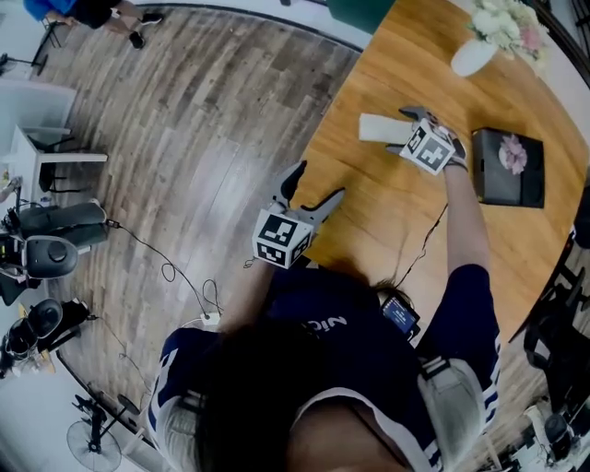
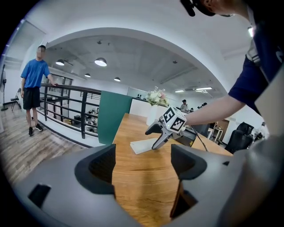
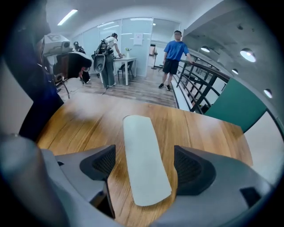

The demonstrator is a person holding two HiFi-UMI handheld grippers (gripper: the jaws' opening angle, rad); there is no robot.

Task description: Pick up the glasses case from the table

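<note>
Reading the head view as a clock face with 12 at its top edge, the glasses case (image 1: 376,127) lies flat on the wooden surface (image 1: 387,230), between 12 and 1 o'clock from my body. It is a pale, long case with rounded corners. It is closed, so its contents cannot be seen.

My right gripper (image 1: 398,130) points steeply down at the case. In the right gripper view the case (image 3: 144,159) runs lengthwise between the two jaws of the right gripper (image 3: 145,165). The jaws stand wide. A strip of bare wood shows between each pad and the case, so neither pad touches it. The case rests on the surface, not lifted.

My left gripper (image 1: 313,187) sits at about 7 o'clock of the case, at the near edge of the surface and well apart from the case. Its jaws are also wide. The left gripper view shows only bare wood between the jaws of the left gripper (image 2: 143,164). Farther along the same line are the case (image 2: 142,146) and the right gripper (image 2: 152,139) over it.

Other containers on the surface:
- A white vase (image 1: 473,57) at 2 o'clock of the case holds a bunch of pale flowers (image 1: 502,26).
- A dark, flat box (image 1: 507,180) at 3 o'clock of the right gripper, just beside it, is closed. A pale pink flower-like ornament (image 1: 513,153) lies on its lid.

A person in a blue shirt (image 3: 174,51) stands on the floor beyond the surface.
</note>
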